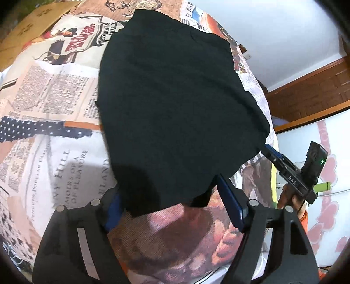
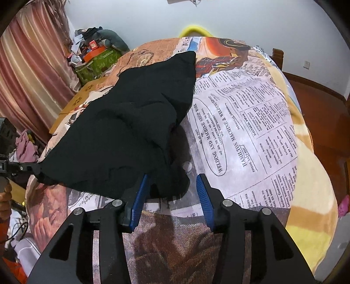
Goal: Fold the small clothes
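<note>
Blue-padded right tongs [image 2: 172, 192] gape wide, the cloth [image 2: 131, 131] lying loose between them; left tongs [image 1: 170, 209] look open too. Black cloth sprawls rumpled on the bed [image 2: 251, 120], folding barely begun.

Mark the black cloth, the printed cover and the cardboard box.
black cloth [image 1: 175, 91]: left wrist view, middle of the fabric.
printed cover [image 2: 245, 122]: right wrist view, bare newspaper-print patch.
cardboard box [image 1: 37, 19]: left wrist view, top face.
</note>
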### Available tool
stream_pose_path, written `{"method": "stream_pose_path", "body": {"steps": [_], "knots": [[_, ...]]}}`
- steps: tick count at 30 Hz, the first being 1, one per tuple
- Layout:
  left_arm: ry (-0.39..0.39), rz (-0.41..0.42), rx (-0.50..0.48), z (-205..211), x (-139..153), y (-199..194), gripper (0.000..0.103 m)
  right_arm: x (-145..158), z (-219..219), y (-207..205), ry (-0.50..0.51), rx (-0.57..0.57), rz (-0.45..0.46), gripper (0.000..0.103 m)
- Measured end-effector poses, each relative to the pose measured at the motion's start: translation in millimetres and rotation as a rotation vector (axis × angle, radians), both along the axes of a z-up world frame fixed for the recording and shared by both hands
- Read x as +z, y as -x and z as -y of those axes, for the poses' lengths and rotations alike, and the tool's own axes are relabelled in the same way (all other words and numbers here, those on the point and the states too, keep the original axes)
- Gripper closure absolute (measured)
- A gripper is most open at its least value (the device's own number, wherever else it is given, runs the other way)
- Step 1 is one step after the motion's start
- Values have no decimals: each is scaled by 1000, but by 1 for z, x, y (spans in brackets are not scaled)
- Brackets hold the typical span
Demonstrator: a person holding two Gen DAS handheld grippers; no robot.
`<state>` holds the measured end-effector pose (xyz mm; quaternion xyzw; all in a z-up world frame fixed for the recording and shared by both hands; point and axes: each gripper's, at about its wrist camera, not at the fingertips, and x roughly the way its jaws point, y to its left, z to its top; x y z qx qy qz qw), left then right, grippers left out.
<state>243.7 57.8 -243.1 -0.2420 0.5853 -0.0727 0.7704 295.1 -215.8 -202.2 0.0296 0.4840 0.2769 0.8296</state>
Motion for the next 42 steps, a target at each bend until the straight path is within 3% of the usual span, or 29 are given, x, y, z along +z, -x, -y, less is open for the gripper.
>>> {"method": "stream_pose_path", "body": {"steps": [3,6,8,12,14,16,21,29,35,42], "knots": [[18,4,0,6,-3,-5,23,-4,-2,-1,7,10,-12,60],[-23,33,-5,14,-3,-7,27,-11,-7,-3,6,28,-36,60],[-108,58,-32,25,-2,-4,40,-17,-11,-5,12,39,-50,60],[-177,93,-65,33,-1,3,66,-24,-16,-9,-19,49,-85,60],[-177,100,-69,32,0,4,77,-24,-17,-9,-33,59,-88,69],[-169,103,-79,28,2,5,86,-22,-21,-7,-39,87,-93,89],[-236,139,-88,22,17,2,88,-3,-28,5,-69,135,-52,95],[-297,261,-49,-7,73,-31,89,62,-46,0,-159,173,97,96],[-330,310,-42,-20,100,-86,89,96,-61,-34,-195,131,188,96],[-311,290,-30,-42,101,-181,89,100,-76,-98,-199,62,219,96]]}}
